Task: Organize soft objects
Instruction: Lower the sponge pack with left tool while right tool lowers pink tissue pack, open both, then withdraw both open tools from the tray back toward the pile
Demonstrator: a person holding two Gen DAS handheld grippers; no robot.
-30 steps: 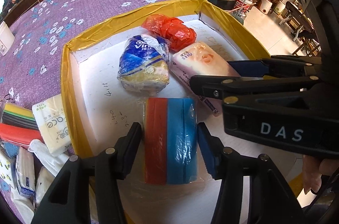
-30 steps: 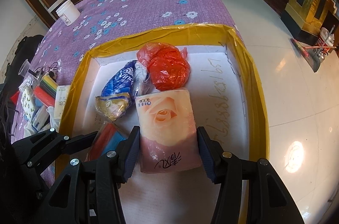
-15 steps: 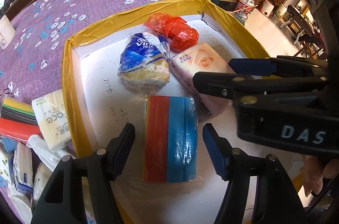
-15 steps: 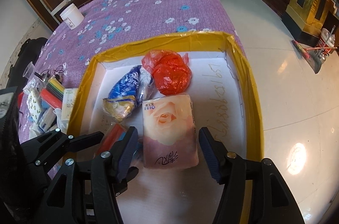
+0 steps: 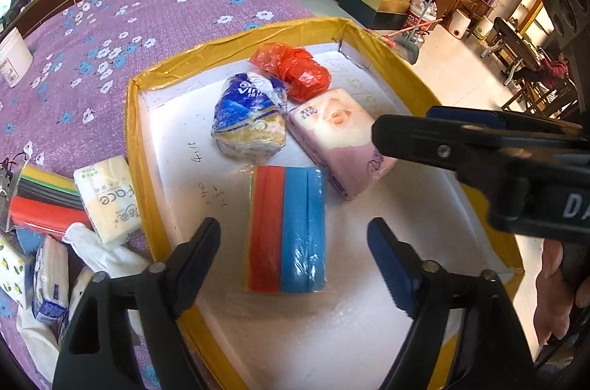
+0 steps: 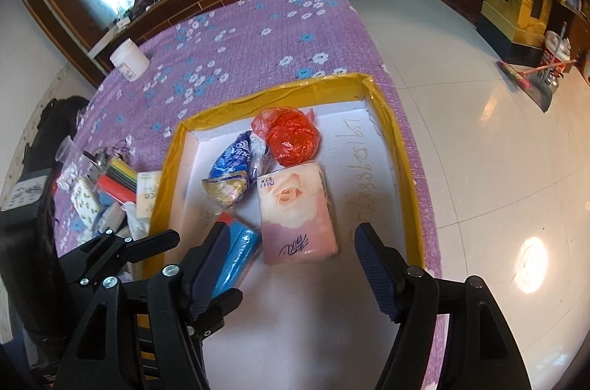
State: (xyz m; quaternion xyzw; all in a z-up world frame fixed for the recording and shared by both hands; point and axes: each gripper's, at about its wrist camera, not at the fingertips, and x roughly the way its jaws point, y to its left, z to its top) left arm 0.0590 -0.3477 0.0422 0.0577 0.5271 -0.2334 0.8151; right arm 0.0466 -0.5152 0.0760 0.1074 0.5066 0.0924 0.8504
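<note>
Left gripper [image 5: 295,255] jaws just spreading, clear of sponge pack [image 5: 287,227] in yellow-rimmed tray [image 5: 147,176]. Right gripper [image 6: 285,259] jaws widening, off rose tissue pack [image 6: 295,213].

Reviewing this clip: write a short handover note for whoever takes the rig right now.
Left claw: open, jaws just opened, either side of the striped sponge pack without touching it.
Right claw: open, jaws just opened, clear of the pink rose tissue pack.
In the yellow-rimmed box: sponge pack, pink tissue pack, blue tissue bag, red plastic bag.
Done: those four placed.
Left: the pile on the purple tablecloth beside the box, including the cream tissue pack and a second sponge pack.
</note>
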